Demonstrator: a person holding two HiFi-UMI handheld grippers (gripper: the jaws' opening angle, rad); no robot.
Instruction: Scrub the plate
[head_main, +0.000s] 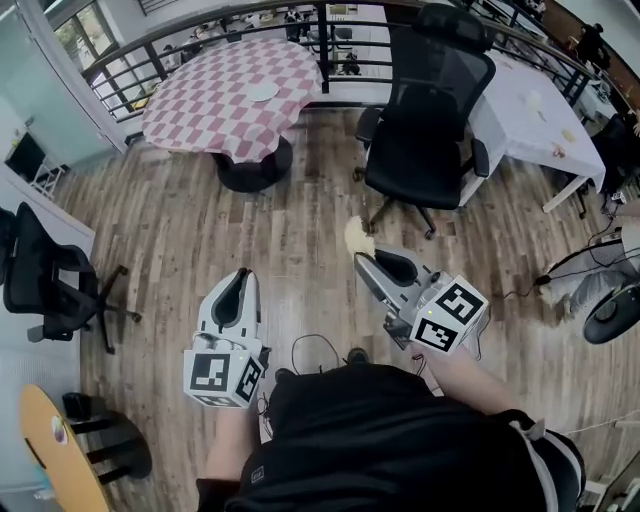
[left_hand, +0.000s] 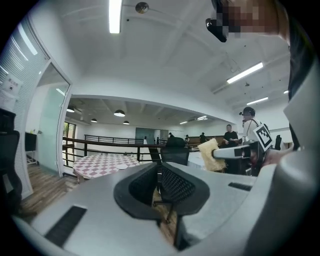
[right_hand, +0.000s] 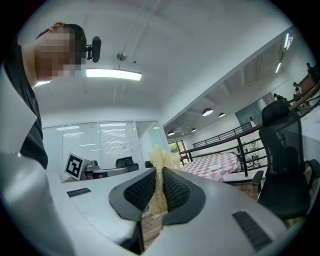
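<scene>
A small white plate (head_main: 263, 92) lies on the red-and-white checkered round table (head_main: 210, 110), far ahead of both grippers. It also shows small in the left gripper view, the plate (left_hand: 122, 166), and in the right gripper view, the plate (right_hand: 216, 167). My right gripper (head_main: 362, 258) is held in the air over the wooden floor, shut on a yellowish scrub sponge (head_main: 355, 236) that sticks out past its tips (right_hand: 161, 157). My left gripper (head_main: 240, 277) hangs level beside it, its jaws shut with nothing between them (left_hand: 159, 172). The sponge (left_hand: 210, 154) also appears in the left gripper view.
A black office chair (head_main: 425, 120) stands between me and the table's right side. A white-clothed table (head_main: 540, 110) is at the right and a dark railing (head_main: 330, 50) runs behind. Another black chair (head_main: 45, 280) and a round wooden tabletop (head_main: 45, 450) are at the left.
</scene>
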